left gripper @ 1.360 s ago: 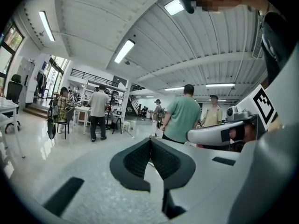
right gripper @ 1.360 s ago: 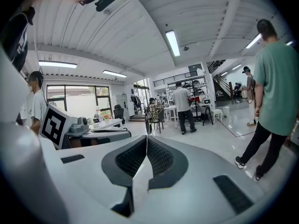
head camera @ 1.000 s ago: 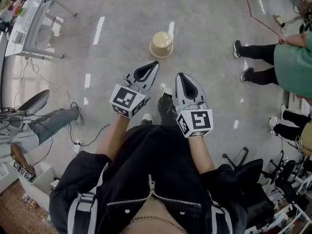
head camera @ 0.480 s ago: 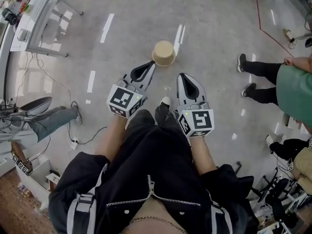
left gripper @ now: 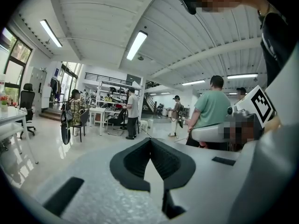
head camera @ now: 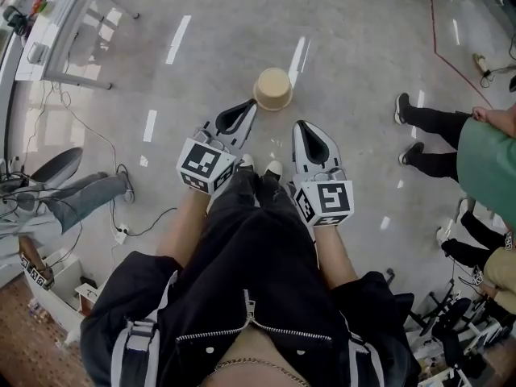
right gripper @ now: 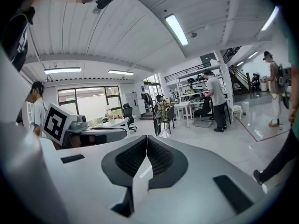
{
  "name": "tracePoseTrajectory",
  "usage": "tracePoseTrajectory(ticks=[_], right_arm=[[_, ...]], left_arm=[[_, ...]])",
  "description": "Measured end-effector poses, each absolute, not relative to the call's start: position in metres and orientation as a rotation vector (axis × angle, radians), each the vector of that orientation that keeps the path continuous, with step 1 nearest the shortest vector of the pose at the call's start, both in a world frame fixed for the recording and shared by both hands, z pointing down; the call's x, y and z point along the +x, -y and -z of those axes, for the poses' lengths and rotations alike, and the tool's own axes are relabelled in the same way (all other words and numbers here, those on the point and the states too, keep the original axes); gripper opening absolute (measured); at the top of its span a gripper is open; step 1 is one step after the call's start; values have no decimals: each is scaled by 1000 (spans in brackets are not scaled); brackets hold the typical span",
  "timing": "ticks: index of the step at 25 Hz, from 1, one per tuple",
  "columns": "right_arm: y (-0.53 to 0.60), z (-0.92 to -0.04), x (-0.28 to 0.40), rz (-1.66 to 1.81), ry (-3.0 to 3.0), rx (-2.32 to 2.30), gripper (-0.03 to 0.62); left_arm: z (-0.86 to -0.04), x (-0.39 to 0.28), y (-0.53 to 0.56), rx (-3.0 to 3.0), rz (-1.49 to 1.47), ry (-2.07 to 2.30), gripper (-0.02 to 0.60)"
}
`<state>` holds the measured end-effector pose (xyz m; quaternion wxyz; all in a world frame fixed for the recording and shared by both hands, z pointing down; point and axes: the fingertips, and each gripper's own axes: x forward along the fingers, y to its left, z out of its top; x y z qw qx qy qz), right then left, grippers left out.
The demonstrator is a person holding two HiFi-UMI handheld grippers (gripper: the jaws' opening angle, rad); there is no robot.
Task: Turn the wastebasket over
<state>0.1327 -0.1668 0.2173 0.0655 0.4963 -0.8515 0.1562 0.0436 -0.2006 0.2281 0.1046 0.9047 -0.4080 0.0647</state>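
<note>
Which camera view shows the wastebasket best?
The head view: the wastebasket stands on the floor ahead of the left gripper and the right gripper. The two gripper views look across the room and do not show it.

Glossy grey floor [head camera: 355,95], white table [head camera: 60,22], ribbed white ceiling [left gripper: 93,13], strip lights [left gripper: 136,45]

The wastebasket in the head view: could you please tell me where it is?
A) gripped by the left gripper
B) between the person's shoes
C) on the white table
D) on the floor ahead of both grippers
D: the wastebasket stands on the floor, apart from the shut left gripper and right gripper.
</note>
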Motion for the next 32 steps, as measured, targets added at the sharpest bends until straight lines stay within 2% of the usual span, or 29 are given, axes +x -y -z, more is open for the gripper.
tracePoseTrajectory(ticks=[16, 32], right_arm=[[214, -204, 83, -369, 2506, 1579, 11], [251, -211, 113, -367, 2480, 1622, 11]], left_arm=[[-236, 0, 244, 2708, -152, 1084, 5], [-254, 2, 291, 2704, -183, 1093, 3]])
